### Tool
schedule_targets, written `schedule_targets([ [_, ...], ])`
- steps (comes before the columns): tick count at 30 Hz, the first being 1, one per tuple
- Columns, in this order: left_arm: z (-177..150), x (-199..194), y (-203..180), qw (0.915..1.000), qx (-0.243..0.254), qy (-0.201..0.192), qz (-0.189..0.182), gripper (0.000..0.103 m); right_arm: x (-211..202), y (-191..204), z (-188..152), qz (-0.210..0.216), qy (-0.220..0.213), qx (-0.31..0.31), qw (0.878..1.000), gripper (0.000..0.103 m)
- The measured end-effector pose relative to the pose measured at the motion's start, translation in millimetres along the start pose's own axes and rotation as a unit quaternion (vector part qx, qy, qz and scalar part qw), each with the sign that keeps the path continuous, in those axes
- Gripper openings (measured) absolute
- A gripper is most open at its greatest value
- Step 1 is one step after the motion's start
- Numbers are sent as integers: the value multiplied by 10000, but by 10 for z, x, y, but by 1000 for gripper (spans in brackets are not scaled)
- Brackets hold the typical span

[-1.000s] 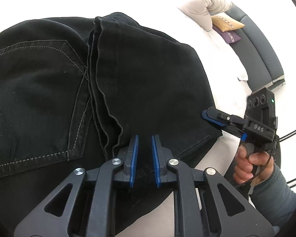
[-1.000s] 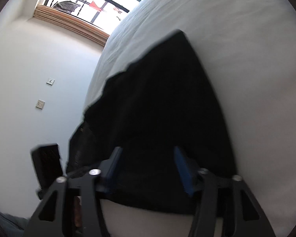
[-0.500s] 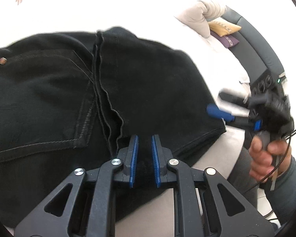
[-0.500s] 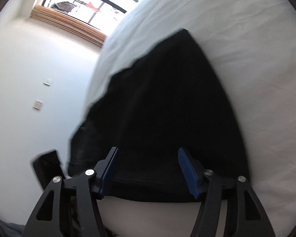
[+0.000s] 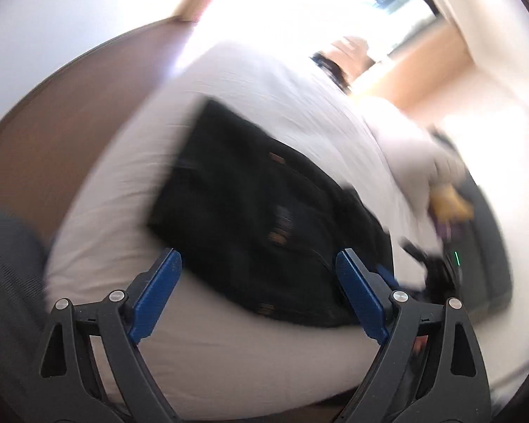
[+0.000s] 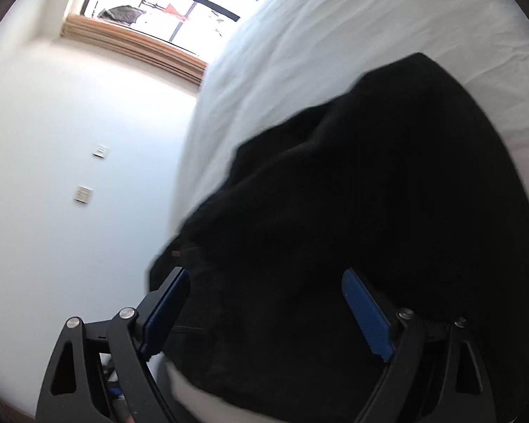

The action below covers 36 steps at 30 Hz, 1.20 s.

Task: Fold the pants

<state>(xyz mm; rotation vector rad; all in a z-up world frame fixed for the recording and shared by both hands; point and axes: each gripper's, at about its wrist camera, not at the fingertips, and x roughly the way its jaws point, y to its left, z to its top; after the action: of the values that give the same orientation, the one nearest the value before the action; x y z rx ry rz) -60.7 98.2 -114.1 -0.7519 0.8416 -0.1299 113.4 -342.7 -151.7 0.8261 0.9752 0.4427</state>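
The black pants point(image 5: 264, 218) lie folded in a compact stack on the white bed point(image 5: 123, 194). In the left wrist view, which is blurred, my left gripper point(image 5: 259, 275) is open and empty, pulled back off the near edge of the stack. In the right wrist view the pants point(image 6: 370, 229) fill the frame on the bed point(image 6: 335, 35). My right gripper point(image 6: 264, 303) is open, its blue pads spread over the near edge of the cloth, holding nothing. The right gripper also shows blurred at the stack's right end point(image 5: 433, 268).
A brown floor point(image 5: 53, 134) lies left of the bed. Pillows point(image 5: 405, 141) and a dark headboard point(image 5: 490, 232) are at the right. A white wall with two switch plates point(image 6: 83, 194) and a window point(image 6: 165, 3) are beyond the bed.
My left gripper has opened wide, let go of the pants and drawn back and away from the stack. My right gripper stays open and has shifted slightly over the cloth.
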Motion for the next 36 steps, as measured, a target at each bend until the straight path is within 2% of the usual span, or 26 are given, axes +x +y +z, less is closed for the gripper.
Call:
schedule_targets([
  [2, 59, -45, 242, 9985, -540, -66, 47, 90, -104, 150, -67, 238, -230, -102, 9994, 91],
  [4, 83, -26, 431, 9955, -940, -65, -40, 90, -90, 221, -94, 336, -239, -80, 9991, 91],
  [7, 66, 69, 483, 9945, -1031, 82, -168, 90, 36, 353, -59, 262, -134, -135, 9995, 90],
  [11, 55, 213, 529, 9930, -1109, 162, -362, 90, 1, 417, -86, 273, -64, -156, 9995, 88],
  [16, 81, 336, 670, 9844, -1580, -58, -776, 89, -14, 475, -161, 301, -26, -152, 9994, 84],
  [18, 106, 372, 707, 9802, -1743, -162, -930, 83, -12, 457, -177, 330, -24, -126, 9994, 83],
  [19, 129, 411, 687, 9799, -1763, -160, -921, 75, -13, 449, -187, 352, -20, -95, 9993, 83],
  [20, 146, 442, 678, 9799, -1765, -142, -916, 61, 35, 448, -178, 361, -19, -72, 9993, 82],
  [23, 159, 532, 663, 9780, -1862, 20, -937, 36, 63, 412, -182, 395, -18, -20, 9992, 82],
  [26, 160, 561, 623, 9750, -1983, 119, -998, 29, 77, 382, -179, 427, -23, 13, 9991, 82],
  [28, 164, 586, 670, 9708, -2152, 140, -1054, 22, 74, 349, -172, 465, -30, 45, 9989, 82],
  [31, 157, 613, 734, 9631, -2407, 166, -1193, 18, 89, 318, -169, 478, -4, 83, 9988, 82],
  [36, 207, 611, 678, 9620, -2427, 134, -1241, 13, 208, 376, -159, 500, 172, 41, 9986, 80],
])
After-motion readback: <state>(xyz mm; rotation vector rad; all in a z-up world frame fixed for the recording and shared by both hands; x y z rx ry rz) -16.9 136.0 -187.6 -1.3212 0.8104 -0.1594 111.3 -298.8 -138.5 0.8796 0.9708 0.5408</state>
